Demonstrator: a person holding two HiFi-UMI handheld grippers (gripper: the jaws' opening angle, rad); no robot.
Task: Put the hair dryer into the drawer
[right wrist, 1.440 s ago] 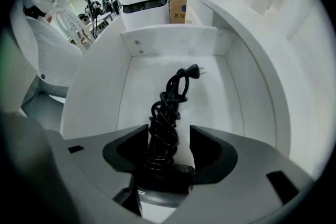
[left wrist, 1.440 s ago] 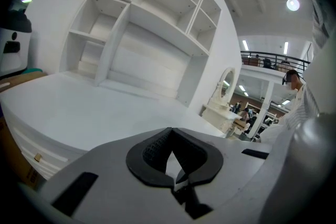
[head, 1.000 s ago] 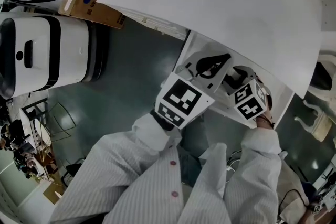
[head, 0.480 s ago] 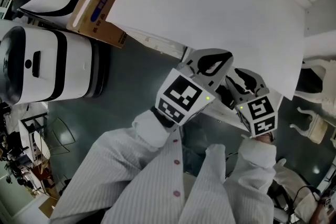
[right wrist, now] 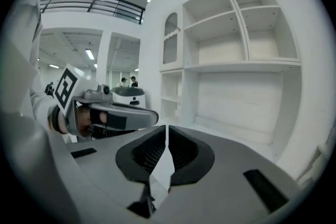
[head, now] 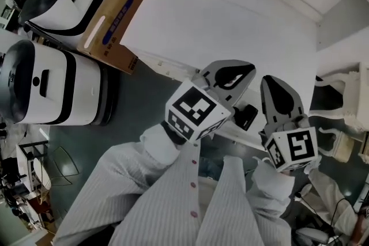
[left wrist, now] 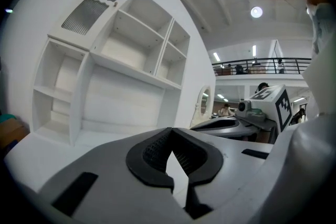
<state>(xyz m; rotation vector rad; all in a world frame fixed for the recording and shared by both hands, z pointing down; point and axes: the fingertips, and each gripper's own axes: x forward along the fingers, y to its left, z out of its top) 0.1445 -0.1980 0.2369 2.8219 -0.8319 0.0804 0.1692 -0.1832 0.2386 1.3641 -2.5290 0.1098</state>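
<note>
A black object (head: 247, 116), which looks like the hair dryer, lies low in the open white drawer (head: 226, 131) under the desk edge. Both grippers hang above it, pointing out over the desktop. My left gripper (head: 233, 73) (left wrist: 170, 136) is shut, its tips touching with nothing between them. My right gripper (head: 275, 95) (right wrist: 166, 131) is beside it on the right. Its jaws are closing to a thin slit and hold nothing. Each gripper shows in the other's view: the right gripper (left wrist: 247, 120) and the left gripper (right wrist: 115, 113).
A white desktop (head: 230, 20) runs back to a white shelf unit (left wrist: 121, 60) with open compartments. Two white machines (head: 52, 89) and a cardboard box (head: 112, 20) stand on the floor at the left. A white chair (head: 346, 106) is at the right.
Both grippers have risen from the drawer, the right one further, and it has tipped up towards level. The black object stays down in the drawer.
</note>
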